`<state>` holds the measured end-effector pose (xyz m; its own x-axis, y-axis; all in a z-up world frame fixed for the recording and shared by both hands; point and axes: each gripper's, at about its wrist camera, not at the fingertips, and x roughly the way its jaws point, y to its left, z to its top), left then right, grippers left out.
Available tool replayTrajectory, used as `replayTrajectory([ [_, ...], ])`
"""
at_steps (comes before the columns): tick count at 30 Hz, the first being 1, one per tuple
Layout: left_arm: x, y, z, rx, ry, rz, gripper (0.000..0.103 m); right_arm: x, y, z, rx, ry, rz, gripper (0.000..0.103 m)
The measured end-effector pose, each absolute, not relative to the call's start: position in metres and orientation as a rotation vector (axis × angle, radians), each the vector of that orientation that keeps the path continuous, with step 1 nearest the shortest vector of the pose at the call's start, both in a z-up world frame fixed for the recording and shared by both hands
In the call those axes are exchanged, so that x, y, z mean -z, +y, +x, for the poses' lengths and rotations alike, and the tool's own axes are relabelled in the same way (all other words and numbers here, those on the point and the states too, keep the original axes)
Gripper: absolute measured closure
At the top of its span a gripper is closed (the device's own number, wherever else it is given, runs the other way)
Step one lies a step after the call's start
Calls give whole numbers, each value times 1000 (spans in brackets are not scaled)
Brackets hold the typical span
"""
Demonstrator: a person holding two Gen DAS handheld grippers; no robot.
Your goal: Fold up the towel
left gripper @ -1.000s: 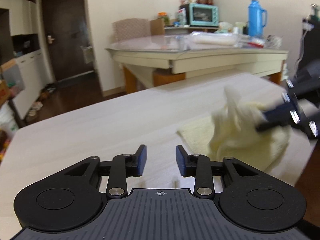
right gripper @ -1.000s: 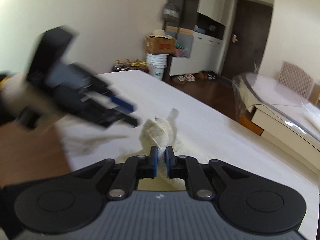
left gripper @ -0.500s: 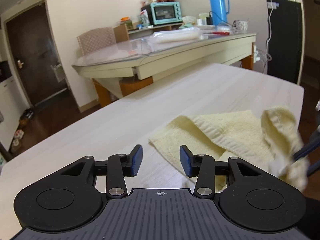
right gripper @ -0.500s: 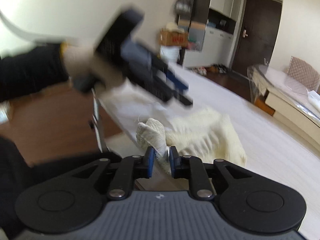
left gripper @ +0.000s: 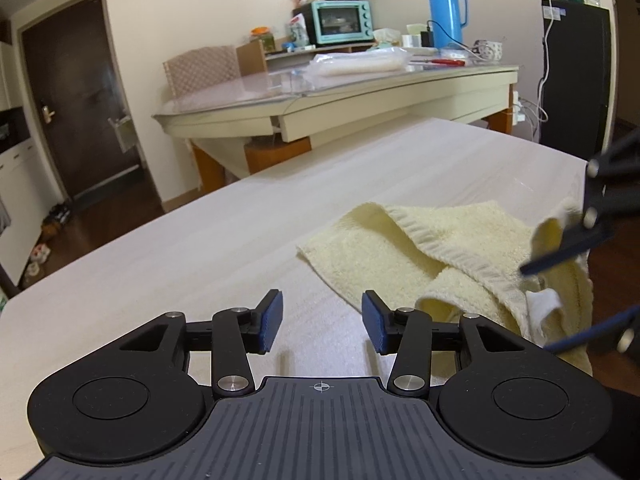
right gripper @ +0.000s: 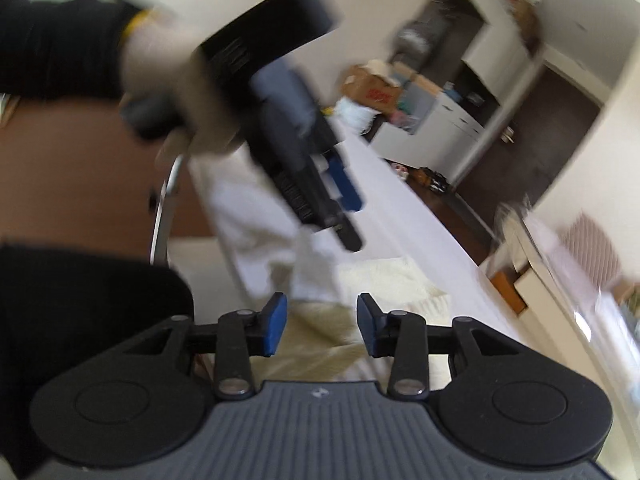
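Note:
A pale yellow towel point(left gripper: 448, 256) lies rumpled on the white table point(left gripper: 200, 248), its right end hanging over the table's edge. My left gripper point(left gripper: 322, 320) is open and empty, just left of the towel and low over the table. My right gripper point(right gripper: 321, 322) is open and empty above the towel point(right gripper: 384, 280); the view is blurred. It shows at the right edge of the left wrist view point(left gripper: 580, 280), its fingers spread beside the towel's raised fold. The left gripper appears blurred in the right wrist view point(right gripper: 340, 204).
A second table point(left gripper: 340, 96) stands behind, carrying a teal oven point(left gripper: 340, 24), a blue thermos point(left gripper: 446, 12) and clutter. A black fridge point(left gripper: 576, 76) is at the right, a dark door point(left gripper: 76, 100) at the left. A chair frame point(right gripper: 164, 200) stands beside the table.
My right gripper has opened and let go of the towel, which has dropped onto the table. My left gripper has opened wider and come closer to the towel.

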<state>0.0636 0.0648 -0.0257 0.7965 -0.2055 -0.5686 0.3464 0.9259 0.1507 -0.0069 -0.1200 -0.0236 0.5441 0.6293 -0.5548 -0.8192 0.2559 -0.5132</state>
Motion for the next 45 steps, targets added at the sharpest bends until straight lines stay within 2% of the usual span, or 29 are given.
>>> replayTrajectory([
  [2, 24, 67, 63, 292, 567, 246, 55, 26, -116, -4, -986, 237, -862, 75],
  [3, 23, 68, 62, 293, 562, 246, 55, 25, -115, 0, -980, 237, -846, 93],
  [9, 17, 63, 61, 362, 531, 279, 55, -3, -141, 28, -835, 202, -649, 94],
  [15, 22, 36, 75, 441, 532, 372, 55, 0, -165, 76, -591, 157, -677, 94],
  [20, 31, 21, 95, 475, 562, 400, 55, 15, -187, 126, -438, 249, -622, 93],
  [28, 32, 12, 125, 507, 580, 403, 55, 34, -199, 157, -428, 346, -574, 93],
  [29, 31, 12, 129, 509, 582, 392, 55, 34, -203, 160, -432, 361, -566, 92],
  [31, 30, 9, 137, 490, 581, 392, 55, 35, -208, 165, -407, 376, -568, 79],
  [34, 32, 4, 154, 448, 597, 408, 58, 33, -221, 176, -342, 383, -547, 68],
  [36, 36, 1, 163, 441, 616, 417, 58, 29, -232, 180, -334, 374, -496, 66],
  [38, 37, -2, 167, 440, 619, 432, 62, 26, -238, 171, -350, 372, -455, 58],
  [40, 38, -4, 165, 436, 609, 475, 71, 26, -241, 159, -392, 376, -422, 57],
  [45, 43, 5, 167, 358, 584, 562, 71, 31, -233, 138, -494, 392, -405, 57],
])
